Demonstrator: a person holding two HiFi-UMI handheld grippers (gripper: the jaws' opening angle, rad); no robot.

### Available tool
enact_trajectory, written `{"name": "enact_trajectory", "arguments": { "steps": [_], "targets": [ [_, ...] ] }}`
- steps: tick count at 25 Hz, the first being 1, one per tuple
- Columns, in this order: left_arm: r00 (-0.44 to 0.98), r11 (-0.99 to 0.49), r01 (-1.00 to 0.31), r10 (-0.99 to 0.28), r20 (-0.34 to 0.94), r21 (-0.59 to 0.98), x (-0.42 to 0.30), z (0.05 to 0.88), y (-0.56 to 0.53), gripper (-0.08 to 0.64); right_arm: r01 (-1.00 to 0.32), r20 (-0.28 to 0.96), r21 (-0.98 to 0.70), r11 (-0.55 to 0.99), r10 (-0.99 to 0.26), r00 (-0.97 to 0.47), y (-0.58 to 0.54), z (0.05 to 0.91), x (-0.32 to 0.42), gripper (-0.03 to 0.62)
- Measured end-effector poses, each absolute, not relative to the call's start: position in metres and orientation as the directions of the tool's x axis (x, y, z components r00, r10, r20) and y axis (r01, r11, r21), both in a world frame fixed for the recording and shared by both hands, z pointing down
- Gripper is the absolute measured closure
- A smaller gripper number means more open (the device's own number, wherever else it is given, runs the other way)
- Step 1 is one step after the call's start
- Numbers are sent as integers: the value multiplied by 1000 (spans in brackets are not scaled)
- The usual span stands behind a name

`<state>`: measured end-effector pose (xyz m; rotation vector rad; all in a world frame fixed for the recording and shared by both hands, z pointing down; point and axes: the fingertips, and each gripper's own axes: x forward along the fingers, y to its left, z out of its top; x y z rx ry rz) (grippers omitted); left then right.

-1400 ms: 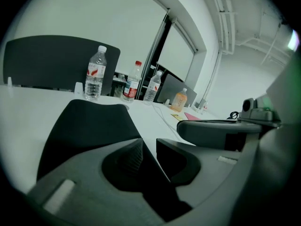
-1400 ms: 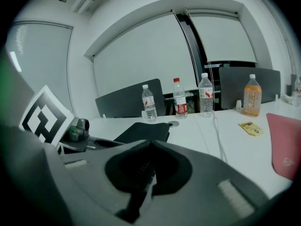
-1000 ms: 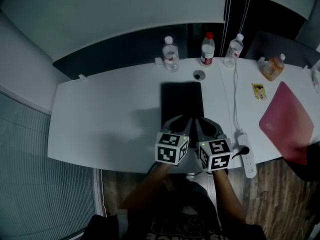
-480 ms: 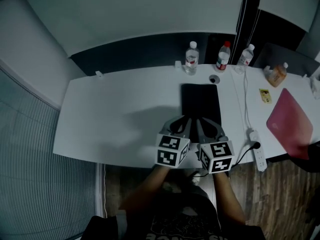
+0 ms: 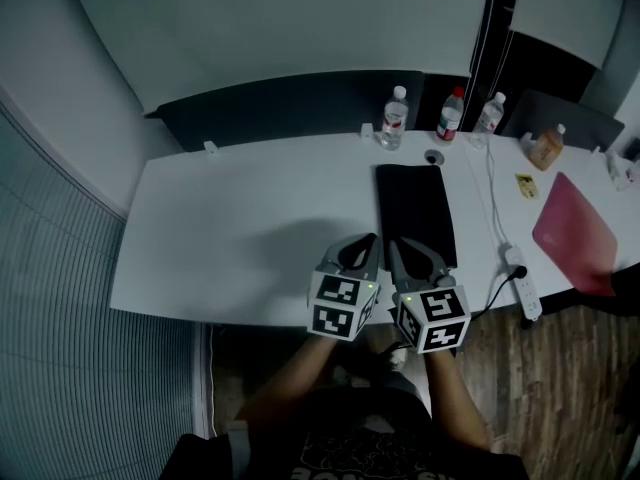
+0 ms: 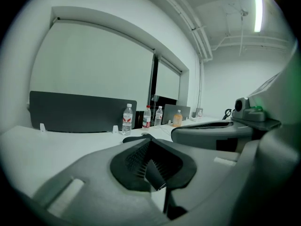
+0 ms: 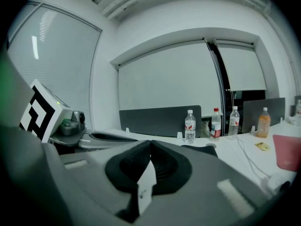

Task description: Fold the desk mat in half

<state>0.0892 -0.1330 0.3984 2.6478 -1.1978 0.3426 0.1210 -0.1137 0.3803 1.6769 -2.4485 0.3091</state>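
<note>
Lying on the desk, head view: the desk mat [image 5: 416,213] is a dark narrow rectangle right of centre on the white desk [image 5: 240,228]. Its far end is near the bottles [image 5: 394,118] at the upper edge.
Grippers, head view: the left gripper [image 5: 369,242] and the right gripper [image 5: 394,246] sit side by side at lower centre, over the desk's near edge. The right one's jaws cover the mat's near left corner in the frame; contact cannot be told.
Left gripper view: the jaws are clenched tip to tip, having just been closing, with nothing between them. The mat's dark edge shows just beyond, at centre.
Right gripper view: the jaws are pressed together, grasping nothing. A pale tab [image 7: 146,187] shows in the hollow behind the pads. The mat lies flat beyond, centre right.
</note>
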Motion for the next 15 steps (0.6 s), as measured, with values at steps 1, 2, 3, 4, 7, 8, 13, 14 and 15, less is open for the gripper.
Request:
{"name": "enact_trajectory", "arguments": {
  "steps": [1, 2, 3, 4, 7, 8, 13, 14, 15],
  "targets": [
    [644, -647, -756, -706, 295, 101, 86, 398, -130, 554, -934, 245, -77, 350, -901, -358, -111, 380, 118, 591],
    [646, -649, -754, -704, 294, 103, 83, 398, -127, 554, -934, 246, -75, 349, -902, -356, -107, 379, 115, 591],
    [649, -651, -752, -702, 293, 105, 81, 398, -124, 554, -935, 247, -74, 348, -902, -355, -105, 379, 112, 591],
    [651, -652, -750, -700, 291, 108, 78, 397, -122, 554, -935, 248, -74, 347, -902, -354, -102, 379, 109, 591],
    [658, -657, -745, -696, 285, 116, 73, 397, -117, 554, -936, 256, -72, 345, -901, -351, -97, 379, 102, 591],
    [661, -658, -743, -695, 284, 117, 71, 397, -115, 554, -936, 259, -71, 344, -900, -351, -95, 380, 100, 591],
    [665, -662, -739, -691, 283, 121, 66, 398, -111, 554, -937, 257, -56, 344, -902, -347, -92, 378, 94, 591],
    [666, -663, -739, -691, 281, 121, 65, 397, -110, 554, -937, 256, -56, 345, -902, -347, -91, 378, 93, 591],
    [666, -663, -739, -691, 280, 121, 64, 397, -110, 554, -937, 256, -56, 346, -902, -348, -91, 377, 92, 591]
  ]
}}
